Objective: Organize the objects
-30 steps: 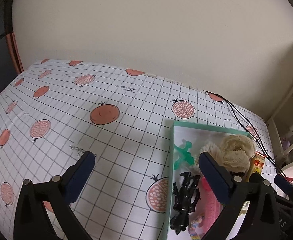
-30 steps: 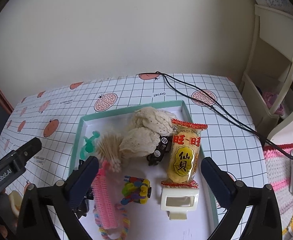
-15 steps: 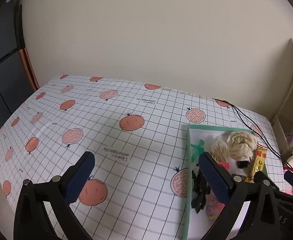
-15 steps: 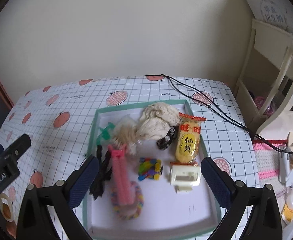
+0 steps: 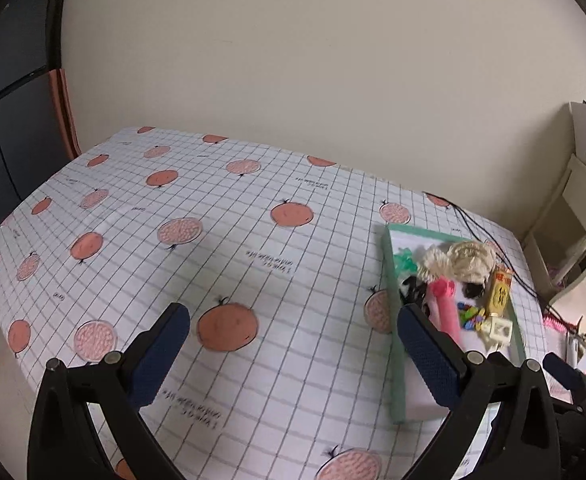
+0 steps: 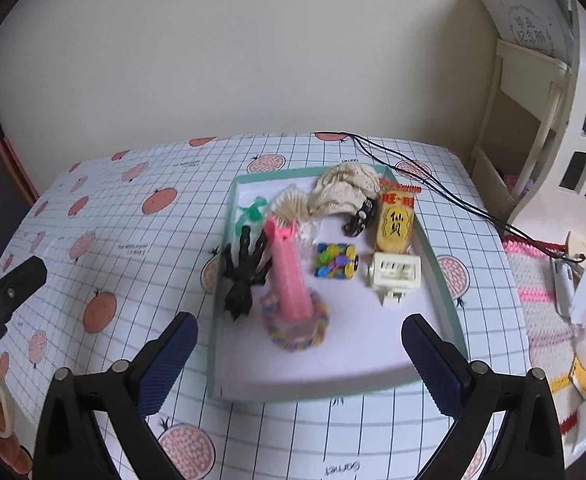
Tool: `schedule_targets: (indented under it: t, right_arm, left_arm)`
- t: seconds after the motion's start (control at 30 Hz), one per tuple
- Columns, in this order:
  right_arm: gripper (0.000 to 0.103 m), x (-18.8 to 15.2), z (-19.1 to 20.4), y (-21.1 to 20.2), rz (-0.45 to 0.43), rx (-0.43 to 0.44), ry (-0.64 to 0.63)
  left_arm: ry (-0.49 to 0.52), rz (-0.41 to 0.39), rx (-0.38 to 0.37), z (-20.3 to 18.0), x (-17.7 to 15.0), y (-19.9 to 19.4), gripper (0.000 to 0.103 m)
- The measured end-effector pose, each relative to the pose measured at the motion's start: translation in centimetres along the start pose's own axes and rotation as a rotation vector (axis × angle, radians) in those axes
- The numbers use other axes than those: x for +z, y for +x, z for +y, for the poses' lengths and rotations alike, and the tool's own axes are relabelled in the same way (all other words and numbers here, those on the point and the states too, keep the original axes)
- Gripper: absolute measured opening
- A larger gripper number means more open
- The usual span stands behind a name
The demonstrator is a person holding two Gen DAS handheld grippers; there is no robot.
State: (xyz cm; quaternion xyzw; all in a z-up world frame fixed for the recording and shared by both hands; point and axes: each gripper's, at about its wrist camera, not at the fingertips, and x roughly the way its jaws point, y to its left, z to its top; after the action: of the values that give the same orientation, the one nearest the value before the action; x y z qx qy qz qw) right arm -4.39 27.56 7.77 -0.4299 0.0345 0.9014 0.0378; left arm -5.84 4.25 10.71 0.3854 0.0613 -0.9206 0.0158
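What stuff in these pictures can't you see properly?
- Left wrist view: the tray near end is covered by the left gripper finger.
- Right wrist view: items on the pink knitted mat are cut off by the picture edge.
- Right wrist view: the bracelet is half hidden under the pink comb.
- Snack packet small print: too tiny.

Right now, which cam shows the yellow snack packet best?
Right wrist: the snack packet lies face-up in the tray, label in full view. Left wrist shows it small, edge-on, near the frame's right side.
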Motion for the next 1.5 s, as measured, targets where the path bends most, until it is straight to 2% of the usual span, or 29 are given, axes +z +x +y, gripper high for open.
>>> schedule_targets:
  t: [0.17, 0.37, 0.77, 1.03, 1.23, 1.5]
  right_arm:
    - [0.103, -2.8, 1.0, -1.0, -0.013, 0.032, 0.026]
    - [0.103, -6.1, 1.8, -0.8, -0.005, 0.030, 0.002]
    - [0.103, -11.4, 1.4, 1.1, 0.047, 0.001, -0.008]
    - [0.103, -12.4, 1.1, 2.5, 0.072, -0.048, -0.023]
    - [0.103, -13.1, -0.5, 3.5, 0.099, -0.082, 0.030]
    - [0.103, -13.2, -1.4, 3.9, 0.102, -0.107, 0.053]
  left_arm:
    - [-0.038, 0.005, -0.021, 1.7, -2.1, -1.0, 0.103]
    - [-0.047, 0.028, -0.015, 2.9, -5.6, -0.9, 0.103]
    - [0.007, 0.099, 0.011, 3.2, -11.6, 1.5, 0.103]
    - [0.007, 0.143, 0.013, 3.5, -12.4, 3.0, 0.103]
    - [0.021, 0.189, 0.019, 3.3, -13.1, 4.4, 0.103]
    - [0.074, 0.194, 0.034, 2.6, -13.8, 4.9, 0.103]
